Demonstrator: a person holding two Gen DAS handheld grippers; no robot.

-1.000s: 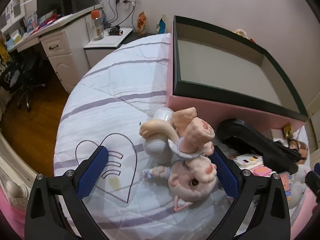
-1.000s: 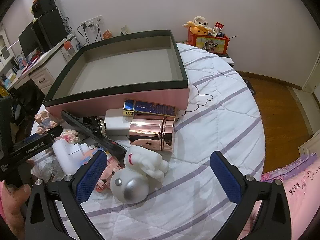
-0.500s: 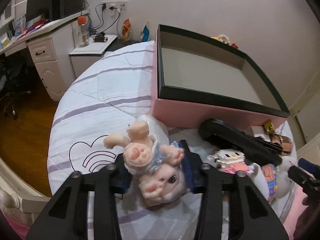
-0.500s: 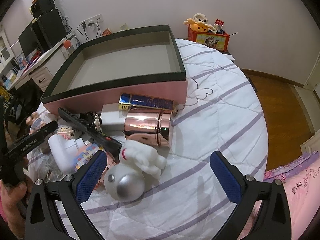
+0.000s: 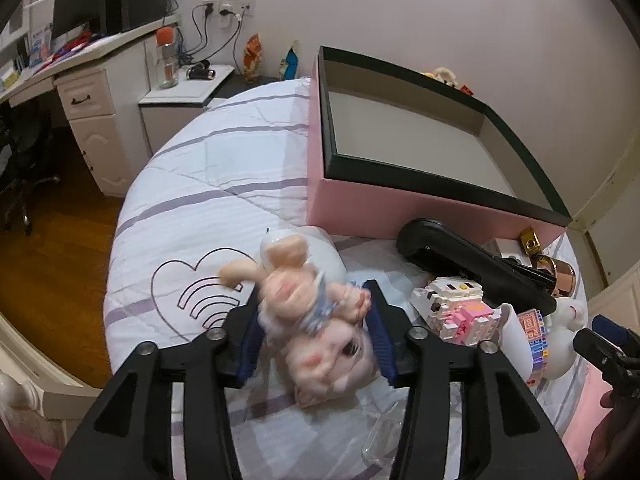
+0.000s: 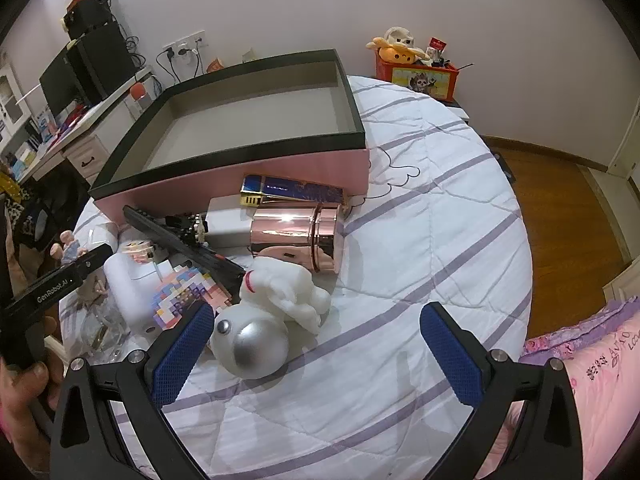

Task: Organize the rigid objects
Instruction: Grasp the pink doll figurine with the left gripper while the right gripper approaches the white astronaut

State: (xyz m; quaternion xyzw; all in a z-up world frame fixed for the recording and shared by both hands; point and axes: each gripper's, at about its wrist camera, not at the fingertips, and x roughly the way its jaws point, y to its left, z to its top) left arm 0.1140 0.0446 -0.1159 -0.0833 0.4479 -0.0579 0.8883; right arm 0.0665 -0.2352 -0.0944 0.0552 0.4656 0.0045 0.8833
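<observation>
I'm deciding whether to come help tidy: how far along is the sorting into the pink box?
Barely started. Done: nothing, the pink box is empty. In hand: the left tool grips the pink doll figure, its jaws having just closed then eased slightly. The right tool is open above the white astronaut figure. Left on the bed: rose-gold flask, blue case, block cat, black remote.

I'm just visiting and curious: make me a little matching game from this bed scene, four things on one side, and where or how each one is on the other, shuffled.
Things:
1. pink doll
2. astronaut figure
3. pink box
4. rose-gold cylinder

States:
A. empty, open on top
B. clamped between the left gripper pads
C. lying on its side in front of the box
D. on the sheet, in front of the open right gripper

Pairs: 1-B, 2-D, 3-A, 4-C
</observation>
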